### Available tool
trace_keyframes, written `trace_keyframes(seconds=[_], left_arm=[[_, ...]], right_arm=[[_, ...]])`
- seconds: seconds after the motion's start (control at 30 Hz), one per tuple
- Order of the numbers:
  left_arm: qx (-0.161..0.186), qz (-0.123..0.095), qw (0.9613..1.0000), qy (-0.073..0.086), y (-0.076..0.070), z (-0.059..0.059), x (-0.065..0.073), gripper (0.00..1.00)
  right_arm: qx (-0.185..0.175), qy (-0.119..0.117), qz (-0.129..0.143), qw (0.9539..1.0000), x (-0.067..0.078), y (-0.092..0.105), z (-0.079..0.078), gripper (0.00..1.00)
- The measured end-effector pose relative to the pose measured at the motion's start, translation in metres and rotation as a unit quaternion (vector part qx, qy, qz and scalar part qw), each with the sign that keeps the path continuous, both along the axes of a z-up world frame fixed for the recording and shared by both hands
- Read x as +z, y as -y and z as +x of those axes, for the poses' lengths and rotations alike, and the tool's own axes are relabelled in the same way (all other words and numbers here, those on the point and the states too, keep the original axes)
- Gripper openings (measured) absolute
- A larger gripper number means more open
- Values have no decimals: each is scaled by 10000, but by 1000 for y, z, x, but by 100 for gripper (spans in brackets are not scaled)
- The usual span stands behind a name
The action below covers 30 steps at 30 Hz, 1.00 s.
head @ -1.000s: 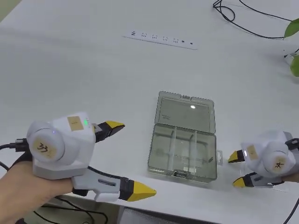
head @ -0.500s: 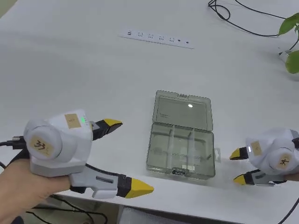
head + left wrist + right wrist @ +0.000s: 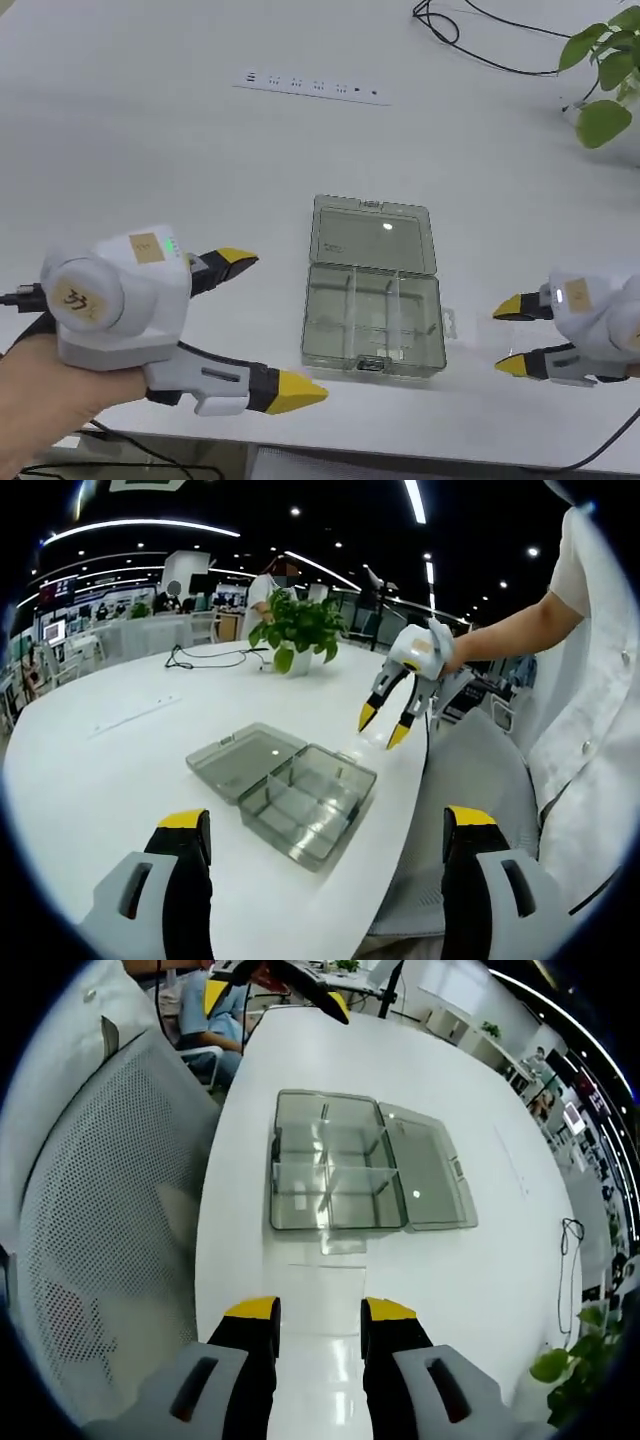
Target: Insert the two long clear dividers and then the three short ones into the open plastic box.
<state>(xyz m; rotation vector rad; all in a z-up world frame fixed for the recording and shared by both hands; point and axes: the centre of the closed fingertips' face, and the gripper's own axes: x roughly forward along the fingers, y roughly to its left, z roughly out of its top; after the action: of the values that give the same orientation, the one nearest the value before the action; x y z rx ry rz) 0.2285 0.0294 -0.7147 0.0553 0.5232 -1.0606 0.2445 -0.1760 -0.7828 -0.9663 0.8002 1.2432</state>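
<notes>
Here the box (image 3: 370, 300) lies open on the white table (image 3: 150, 170), close to the near edge, with its base (image 3: 420, 335) toward the person and its lid (image 3: 372, 234) folded flat on the far side. Clear dividers (image 3: 350, 300) stand inside the base and split it into compartments; how many there are I cannot tell. A small clear tab (image 3: 447, 322) sticks out just beside the base's right wall. The left gripper (image 3: 268, 327) hovers left of the box, jaws spread wide with nothing between them. In its own view one jaw hangs over the tabletop and the other out past the edge. The right gripper (image 3: 509, 336) hovers right of the box, also near the edge, its jaws parted by a narrower gap and empty. Bare tabletop lies between each gripper and the box, and neither touches it. Beyond the lid the table runs wide and bare up to a power strip (image 3: 310, 86), well apart from the box. A cable (image 3: 470, 40) and a plant (image 3: 600, 70) sit toward the far right corner, well apart too. A mesh chair (image 3: 110, 1210) stands against the near edge.
</notes>
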Motion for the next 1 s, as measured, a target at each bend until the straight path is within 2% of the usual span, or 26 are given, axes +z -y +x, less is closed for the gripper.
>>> trace_keyframes(seconds=[0.07,0.23,0.33,0.43,0.47,0.5,0.53,0.57,0.6,0.63,0.7,0.77,0.83,0.87,0.93,0.97,1.0], left_arm=[[-20,-44,10000,-8,3,2,4,98],[58,-421,9991,-63,16,11,27,95],[94,-589,9980,-211,24,14,36,92],[148,-836,9953,-456,35,15,46,88],[152,-863,9950,-475,36,15,47,87],[170,-958,9937,-553,40,16,50,85],[182,-1022,9921,-700,44,14,52,84],[208,-1107,9888,-984,49,11,52,83],[209,-1142,9868,-1125,53,9,52,81],[199,-1178,9853,-1223,56,8,53,79],[124,-1242,9839,-1277,64,6,56,74],[53,-1324,9806,-1443,72,2,58,67],[97,-1483,9752,-1643,79,2,61,62],[125,-1661,9698,-1779,84,1,65,60],[107,-1823,9636,-1953,89,1,68,55],[96,-1848,9610,-2053,92,0,67,51],[92,-1842,9612,-2053,94,0,66,49]], right_arm=[[-61,62,64,9999,8,-3,-2,32],[-212,340,226,9989,34,-12,-9,32],[-292,484,308,9979,48,-18,-12,32],[-374,637,424,9964,64,-27,-16,32],[-385,655,438,9961,66,-28,-16,32],[-400,710,473,9956,72,-31,-18,32],[-405,743,491,9952,75,-33,-18,32],[-418,793,515,9946,80,-37,-20,32],[-425,828,535,9942,84,-39,-20,32],[-423,856,550,9939,87,-42,-21,32],[-415,931,578,9931,93,-48,-23,32],[-392,1002,620,9923,100,-55,-25,32],[-371,1073,641,9915,106,-61,-27,32],[-352,1106,652,9911,108,-65,-28,32],[-327,1151,664,9906,112,-69,-29,32],[-316,1188,669,9902,115,-72,-29,32],[-303,1213,676,9898,117,-74,-29,32]])
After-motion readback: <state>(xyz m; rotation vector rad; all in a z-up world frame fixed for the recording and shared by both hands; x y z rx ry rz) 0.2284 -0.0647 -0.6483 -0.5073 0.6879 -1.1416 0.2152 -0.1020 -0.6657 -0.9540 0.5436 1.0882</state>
